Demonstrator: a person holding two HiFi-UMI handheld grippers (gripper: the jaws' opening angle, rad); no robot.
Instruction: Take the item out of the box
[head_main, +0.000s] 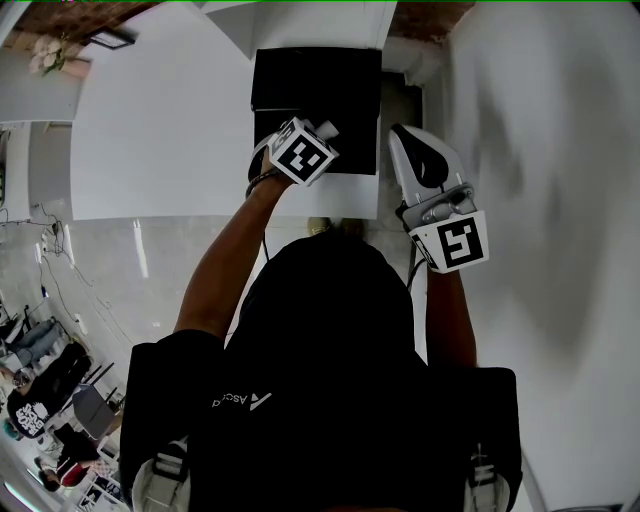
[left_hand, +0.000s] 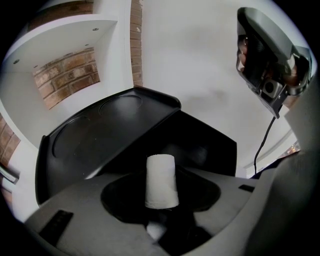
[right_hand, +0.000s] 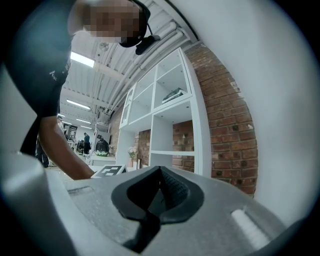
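Observation:
A black box (head_main: 345, 110) lies on the white table (head_main: 160, 130) with its lid (left_hand: 100, 130) swung open. My left gripper (head_main: 298, 135) hangs over the box's opening, its jaws hidden under the marker cube in the head view. In the left gripper view a white, tapered, cup-like item (left_hand: 161, 180) stands upright between the left gripper's (left_hand: 160, 202) dark pads, in front of the box's dark inside. To the right of the box my right gripper (head_main: 403, 135) is lifted, with its jaws together and nothing in them (right_hand: 159, 192); it also shows in the left gripper view (left_hand: 270, 65).
A white wall runs along the table's right side. A brick wall and white shelves (right_hand: 170, 125) show in the right gripper view. A cable (left_hand: 265, 140) hangs from the right gripper. The person's body fills the lower half of the head view.

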